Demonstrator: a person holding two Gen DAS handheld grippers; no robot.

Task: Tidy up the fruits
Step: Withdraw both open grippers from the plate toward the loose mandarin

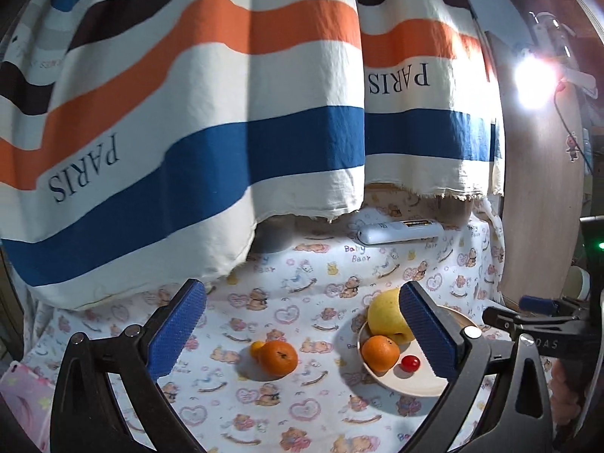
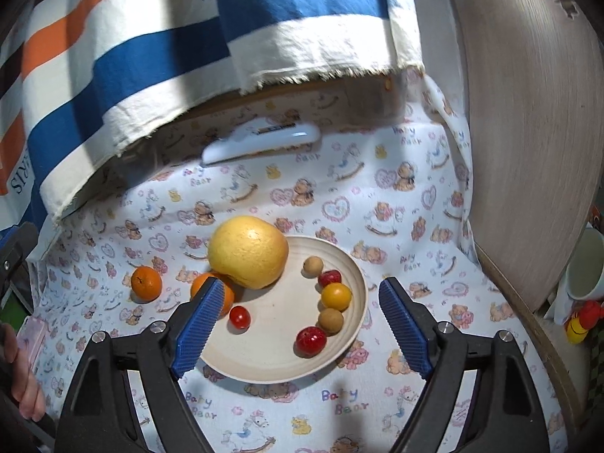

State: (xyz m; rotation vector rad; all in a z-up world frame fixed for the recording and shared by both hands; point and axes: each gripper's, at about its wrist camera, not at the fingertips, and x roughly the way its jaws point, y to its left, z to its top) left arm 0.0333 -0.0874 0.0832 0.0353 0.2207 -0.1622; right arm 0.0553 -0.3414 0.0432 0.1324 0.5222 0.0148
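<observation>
Most of the fruit sits on the round cream plate (image 2: 351, 324). There is a big yellow fruit (image 2: 249, 251) at the back of the plate, an orange (image 2: 213, 292) at its left edge, a small red tomato (image 2: 239, 317) next to that, and a curved row of little red, yellow and brown fruits (image 2: 326, 302) on the right side.

One orange (image 1: 278, 358) is not on the plate. It lies on the teddy-bear cloth (image 1: 302, 407), well to the left of the plate. A small yellow bit pokes out behind it, maybe a tiny fruit, but it is hard to tell.

The left gripper (image 1: 304, 330) is wide open and holds nothing. The loose orange is right in front of it, between its two blue pads. The right gripper (image 2: 298, 324) is also wide open and empty, and it hangs over the plate.

So the job looks almost done, and the step in hand seems to be picking up the last orange. Next, the left gripper should go down around it, close softly so it does not roll, then lift it and set it in the bare middle of the plate.
</observation>
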